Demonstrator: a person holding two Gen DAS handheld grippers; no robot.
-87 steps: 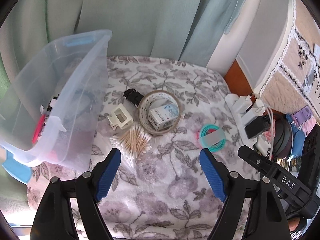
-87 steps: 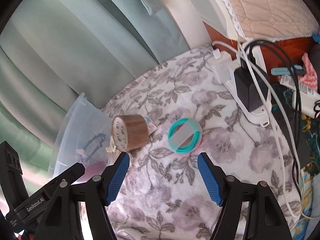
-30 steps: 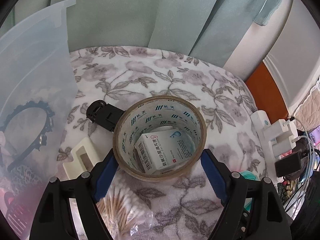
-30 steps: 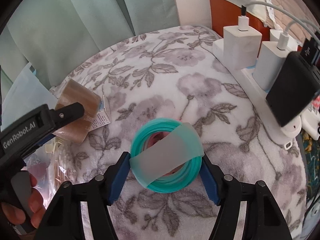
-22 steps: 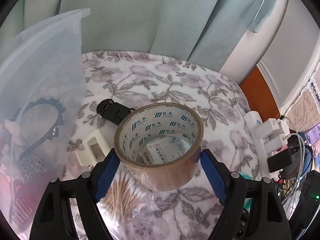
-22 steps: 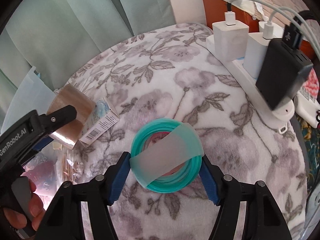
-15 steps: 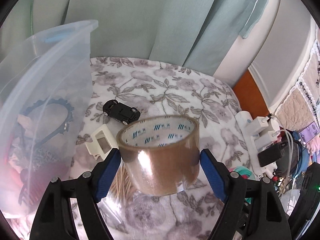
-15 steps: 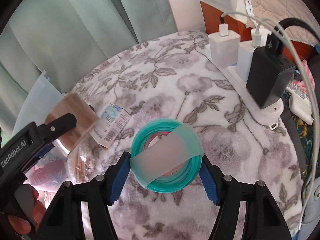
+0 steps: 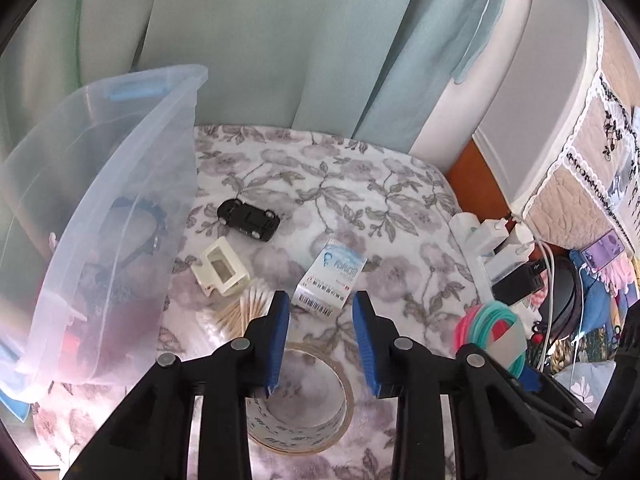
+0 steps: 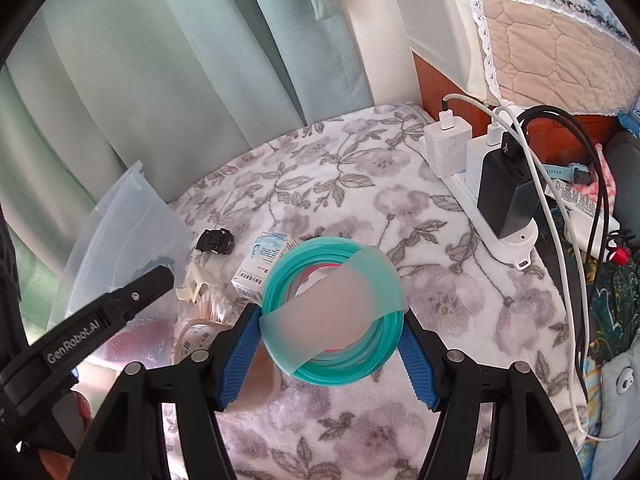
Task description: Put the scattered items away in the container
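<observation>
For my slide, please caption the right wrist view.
Right gripper clamps teal ring bundle above floral blanket.

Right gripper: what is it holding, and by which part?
The right gripper holds the teal ring bundle, pinched by opposite sides of its outer rim.

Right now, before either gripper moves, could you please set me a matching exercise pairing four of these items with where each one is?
Things:
1. toy car
2. ring bundle
3. tape roll
4. hair band

Places:
a. inside the clear container
b. flat on the blanket, under the left gripper
c. between the right gripper fingers
d. on the blanket, beyond the small box

Pairs: 1-d, 2-c, 3-b, 4-a
</observation>
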